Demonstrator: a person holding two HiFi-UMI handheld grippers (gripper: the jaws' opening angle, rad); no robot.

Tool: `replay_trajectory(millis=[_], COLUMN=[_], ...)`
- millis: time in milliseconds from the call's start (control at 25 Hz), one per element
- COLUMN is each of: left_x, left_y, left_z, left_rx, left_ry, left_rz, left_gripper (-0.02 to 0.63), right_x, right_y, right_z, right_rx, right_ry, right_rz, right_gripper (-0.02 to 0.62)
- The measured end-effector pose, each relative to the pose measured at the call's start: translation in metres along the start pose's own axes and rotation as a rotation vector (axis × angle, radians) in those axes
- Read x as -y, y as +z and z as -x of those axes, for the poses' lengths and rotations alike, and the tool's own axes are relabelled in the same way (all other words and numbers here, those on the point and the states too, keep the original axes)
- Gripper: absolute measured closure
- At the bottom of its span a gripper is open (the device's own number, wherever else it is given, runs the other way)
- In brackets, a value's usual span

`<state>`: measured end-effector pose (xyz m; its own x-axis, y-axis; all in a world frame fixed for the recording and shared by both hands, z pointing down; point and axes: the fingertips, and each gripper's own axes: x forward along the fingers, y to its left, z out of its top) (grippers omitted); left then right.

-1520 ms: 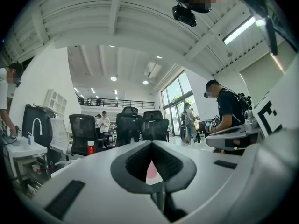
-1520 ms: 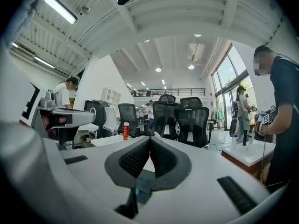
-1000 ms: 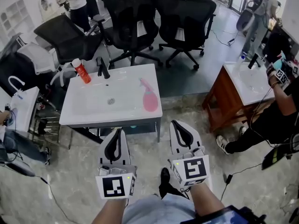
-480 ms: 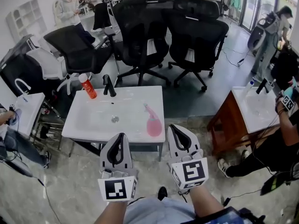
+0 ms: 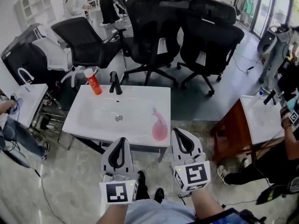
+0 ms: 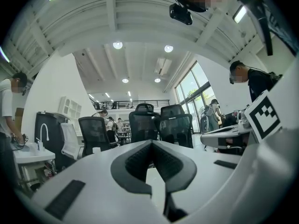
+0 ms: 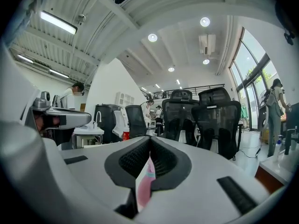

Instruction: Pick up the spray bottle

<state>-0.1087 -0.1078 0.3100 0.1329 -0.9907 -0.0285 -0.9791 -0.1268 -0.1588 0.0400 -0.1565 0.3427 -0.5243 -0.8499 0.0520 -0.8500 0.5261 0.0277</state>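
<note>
White washbasin top (image 5: 96, 120) on a dark frame fills the middle of the head view, with grey stone floor around it and 3 black office chairs (image 5: 156, 31) behind. A black faucet (image 5: 115, 83) stands at the basin's back edge, and a red can (image 5: 93, 81) stands just to its left. The pink spray bottle (image 5: 159, 127) sits on the basin's front right corner, near the edge; it seems to stand upright, though the steep angle makes that hard to confirm. Both grippers are held level just short of the basin's front edge. The left gripper (image 5: 121, 140) has its jaws pressed together with nothing between them. The right gripper (image 5: 176, 132) is likewise fully closed and empty, its tips just right of the bottle and apart from it. At the far right, a 2nd basin sits on a wooden cabinet (image 5: 229, 134).
</note>
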Motion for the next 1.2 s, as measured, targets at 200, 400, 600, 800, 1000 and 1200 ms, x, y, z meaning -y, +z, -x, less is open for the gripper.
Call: replay_trajectory(millis=[200,400,600,800,1000,1200], left_x=[-0.012,-0.024,-0.027,-0.034,-0.035,-0.034], left_y=[-0.012,-0.007,-0.008,-0.02,-0.033,-0.043], left_z=[-0.02,-0.045,-0.061,-0.069,-0.076,-0.085], left_rx=[-0.012,-0.004,-0.003,-0.029,-0.063,-0.083], left_ry=[-0.011,-0.02,-0.038,-0.039,-0.048,-0.062], left_rz=[0.036,0.053,0.051,0.033,0.029,0.026], left_gripper=[0.591,0.591,0.591,0.591,0.591,0.591], right_x=[0.004,0.003,-0.009,-0.019,-0.015,-0.011], right_y=[-0.008,-0.008,-0.013,-0.031,-0.046,-0.062], right_z=[-0.02,-0.039,-0.055,-0.067,-0.076,-0.082], right_rx=[-0.022,-0.029,-0.031,-0.065,-0.096,-0.128], right_ry=[-0.01,0.009,0.111,0.161,0.151,0.138], right_rz=[0.005,0.007,-0.014,-0.013,-0.023,-0.031], right_gripper=[0.578,0.569,0.394,0.284,0.244,0.244])
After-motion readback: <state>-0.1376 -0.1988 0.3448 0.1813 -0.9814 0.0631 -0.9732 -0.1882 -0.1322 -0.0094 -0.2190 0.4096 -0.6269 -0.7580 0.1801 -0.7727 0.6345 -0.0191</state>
